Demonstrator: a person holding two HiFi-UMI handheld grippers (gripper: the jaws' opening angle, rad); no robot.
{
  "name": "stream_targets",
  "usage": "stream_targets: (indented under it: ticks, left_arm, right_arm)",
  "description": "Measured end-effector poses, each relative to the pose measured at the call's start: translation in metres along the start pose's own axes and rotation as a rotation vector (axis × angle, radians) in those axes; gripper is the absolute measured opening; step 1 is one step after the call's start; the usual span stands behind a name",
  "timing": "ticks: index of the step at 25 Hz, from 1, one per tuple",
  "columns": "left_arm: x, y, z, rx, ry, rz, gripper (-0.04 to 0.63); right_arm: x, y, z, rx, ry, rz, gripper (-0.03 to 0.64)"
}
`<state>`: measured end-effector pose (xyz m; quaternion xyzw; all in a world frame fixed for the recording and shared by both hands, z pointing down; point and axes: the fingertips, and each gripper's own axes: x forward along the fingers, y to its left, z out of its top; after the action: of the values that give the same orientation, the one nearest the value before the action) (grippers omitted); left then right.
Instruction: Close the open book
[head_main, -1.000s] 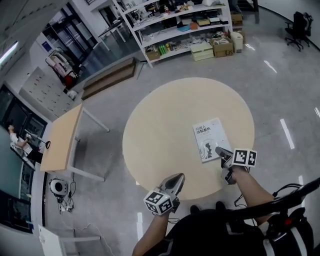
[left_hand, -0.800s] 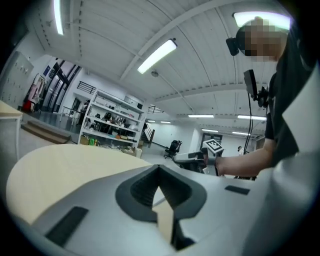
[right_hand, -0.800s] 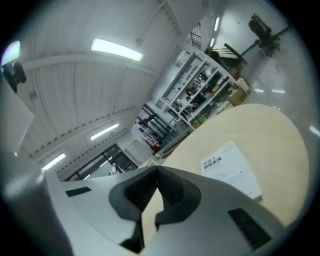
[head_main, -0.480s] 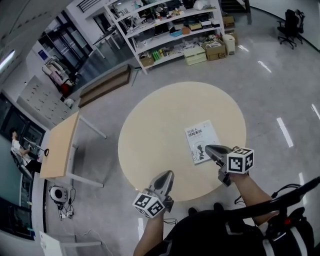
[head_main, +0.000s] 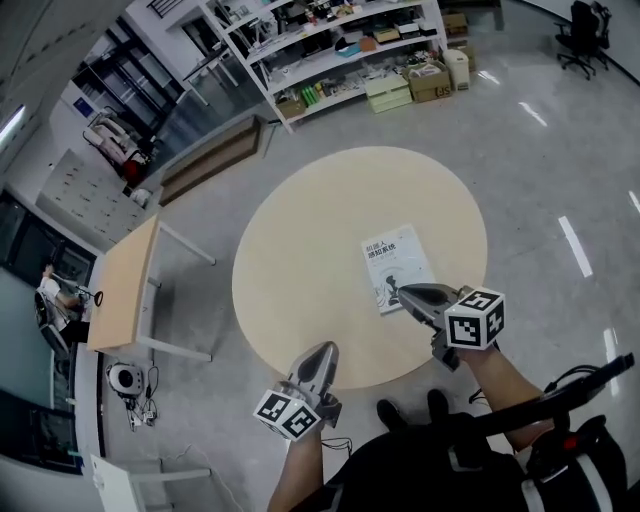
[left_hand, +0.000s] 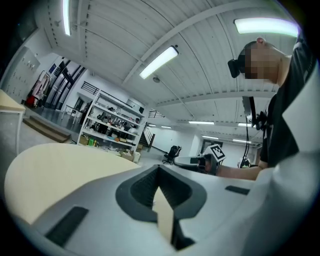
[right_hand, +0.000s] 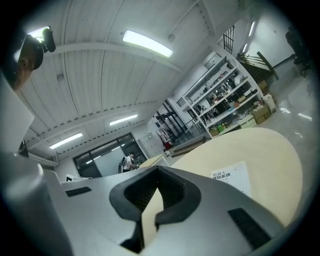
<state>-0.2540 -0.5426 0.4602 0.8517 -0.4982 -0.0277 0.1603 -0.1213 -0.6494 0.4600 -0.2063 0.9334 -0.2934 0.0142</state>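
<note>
**Surface.** A round table with a pale beige top (head_main: 310, 250) stands in the middle of an open hall. The polished grey floor (head_main: 540, 200) reflects strips of light. The tabletop looks level and plain.

**Task item.** A white-covered rectangular book with dark print on its cover (head_main: 396, 266) lies flat on the right half of the tabletop, toward the near edge. It is closed, cover up.

**Grippers.**
- The grey right gripper (head_main: 402, 292) carries a marker cube, and its jaws are brought together with nothing between them. In the head view its tip overlaps the near edge of the book. In the right gripper view the book (right_hand: 231, 177) lies ahead and to the right of the jaws, apart from them.
- The grey left gripper (head_main: 325, 347) sits at the near rim of the table, well apart from the book. Its jaw tips meet and it carries nothing.

**Room.**
- A white open shelving rack stocked with boxes and small goods (head_main: 330, 50) lines the far side.
- A long low brown wooden platform (head_main: 210, 158) lies in front of the rack's left end.
- A rectangular wooden-topped desk on white legs (head_main: 125, 285) stands left of the round table, apart from it.
- A black office chair (head_main: 585, 25) occupies the far right corner.
- A seated person (head_main: 55, 290) is at the left edge of the view.
- The ceiling is white and ribbed, with long strip lights (left_hand: 159, 62).
</note>
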Motion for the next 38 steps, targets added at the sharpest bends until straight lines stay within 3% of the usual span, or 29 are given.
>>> stream_targets:
  ticks: [5, 11, 15, 20, 26, 33, 38]
  left_arm:
    - [-0.022, -0.016, -0.006, 0.017, -0.007, 0.030, 0.000]
    - [-0.065, -0.045, -0.018, 0.065, -0.028, -0.018, -0.002]
    - [-0.115, -0.064, -0.035, 0.071, -0.029, -0.046, -0.002]
    - [-0.184, -0.084, -0.064, 0.093, -0.044, -0.092, -0.002]
    - [-0.252, -0.112, -0.070, 0.026, -0.057, -0.119, -0.002]
    - [-0.289, -0.191, -0.065, 0.092, -0.057, -0.194, -0.002]
    - [-0.311, -0.258, -0.076, 0.121, -0.062, -0.178, -0.002]
  right_arm:
    - [-0.013, 0.016, -0.019, -0.018, 0.001, 0.031, 0.000]
    - [-0.030, 0.058, -0.042, -0.059, -0.015, 0.022, 0.000]
    - [-0.049, 0.106, -0.068, -0.186, -0.009, -0.044, 0.000]
    - [-0.068, 0.170, -0.122, -0.171, -0.022, -0.070, 0.000]
    - [-0.112, 0.257, -0.155, -0.194, -0.035, -0.101, 0.000]
    - [-0.185, 0.313, -0.155, -0.217, -0.119, -0.123, 0.000]
    - [-0.259, 0.328, -0.172, -0.212, -0.171, -0.113, 0.000]
